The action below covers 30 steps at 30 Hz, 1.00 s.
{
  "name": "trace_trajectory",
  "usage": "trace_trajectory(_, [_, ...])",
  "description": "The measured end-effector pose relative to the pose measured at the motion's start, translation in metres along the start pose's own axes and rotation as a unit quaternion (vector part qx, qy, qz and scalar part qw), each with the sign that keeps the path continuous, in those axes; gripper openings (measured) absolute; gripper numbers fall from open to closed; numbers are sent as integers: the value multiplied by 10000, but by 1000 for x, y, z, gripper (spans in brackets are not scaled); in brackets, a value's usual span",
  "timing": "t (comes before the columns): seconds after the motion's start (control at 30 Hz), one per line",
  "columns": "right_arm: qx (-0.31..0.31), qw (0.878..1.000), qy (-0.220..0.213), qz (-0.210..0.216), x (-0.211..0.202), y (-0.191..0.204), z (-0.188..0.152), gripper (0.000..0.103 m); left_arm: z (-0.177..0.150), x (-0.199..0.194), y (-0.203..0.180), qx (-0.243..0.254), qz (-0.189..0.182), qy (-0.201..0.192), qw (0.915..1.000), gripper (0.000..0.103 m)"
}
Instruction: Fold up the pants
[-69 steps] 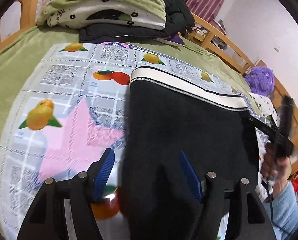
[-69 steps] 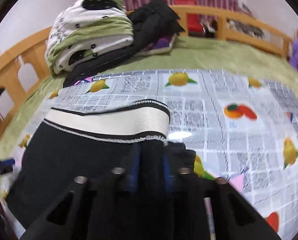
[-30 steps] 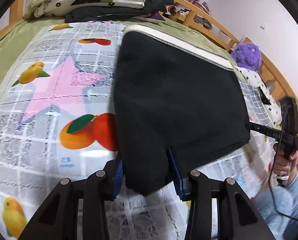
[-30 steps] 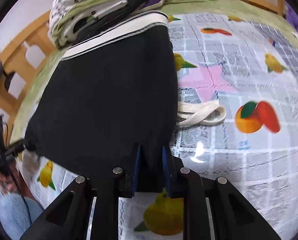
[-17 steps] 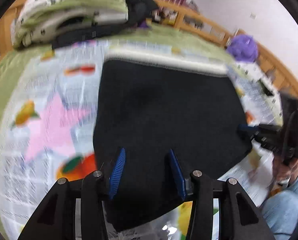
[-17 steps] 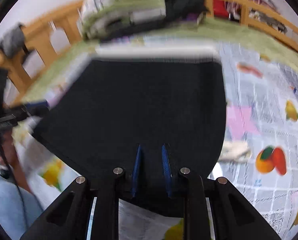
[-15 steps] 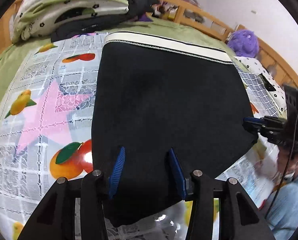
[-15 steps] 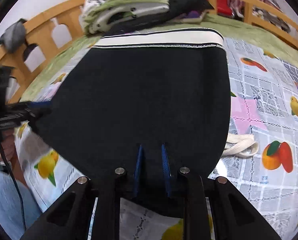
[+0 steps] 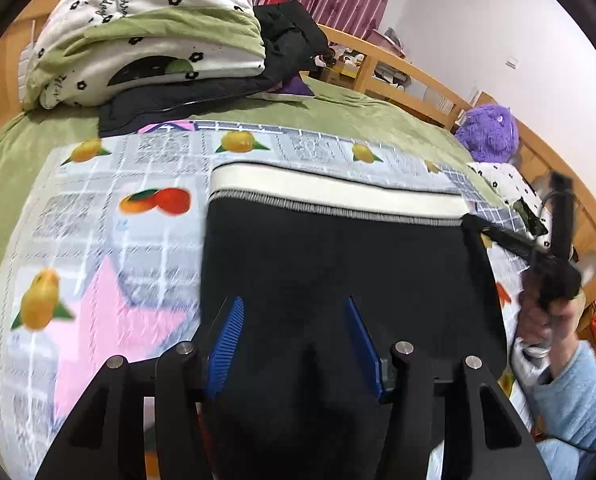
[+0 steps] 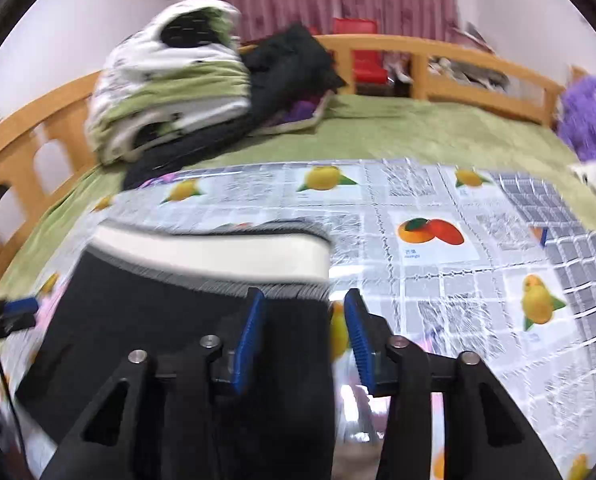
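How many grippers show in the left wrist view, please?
2: left gripper at bottom centre, right gripper at the pants' right edge; both jaws opening, pants between them. None seems hidden.

Your left hand-held gripper (image 9: 294, 344) and right hand-held gripper (image 10: 303, 334) both pointed steeply downward, jaws opening, pads clear of the fabric between them.

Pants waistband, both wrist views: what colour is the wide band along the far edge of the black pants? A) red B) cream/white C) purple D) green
B: the waistband is a cream-white strip with dark piping across the far edge of the black pants, lying on the fruit-print cloth; the right wrist view shows the same.
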State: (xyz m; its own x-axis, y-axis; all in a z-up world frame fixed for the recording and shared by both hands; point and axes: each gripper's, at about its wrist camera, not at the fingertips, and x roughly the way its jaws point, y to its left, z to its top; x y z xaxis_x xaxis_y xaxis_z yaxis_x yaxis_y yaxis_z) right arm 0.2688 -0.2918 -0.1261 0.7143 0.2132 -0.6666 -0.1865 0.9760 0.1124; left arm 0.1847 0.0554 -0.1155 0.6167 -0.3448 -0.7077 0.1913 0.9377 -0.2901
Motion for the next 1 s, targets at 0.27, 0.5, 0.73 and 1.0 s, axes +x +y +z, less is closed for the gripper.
trace_trajectory(0.27, [-529,9956,286,-712,59,7,6,21,36,64,-1,84,285,248,9992,51])
trace_trajectory(0.5, [-203,9990,361,-172,47,-6,19,23,54,67,-6,209,279,66,9994,51])
trace_trajectory(0.73, [-484,9982,343,-49,68,18,28,21,83,116,-14,637,966,173,9931,52])
trace_trajectory(1.0, [-456,9970,588,-205,73,11,29,20,81,85,4,315,928,60,9952,52])
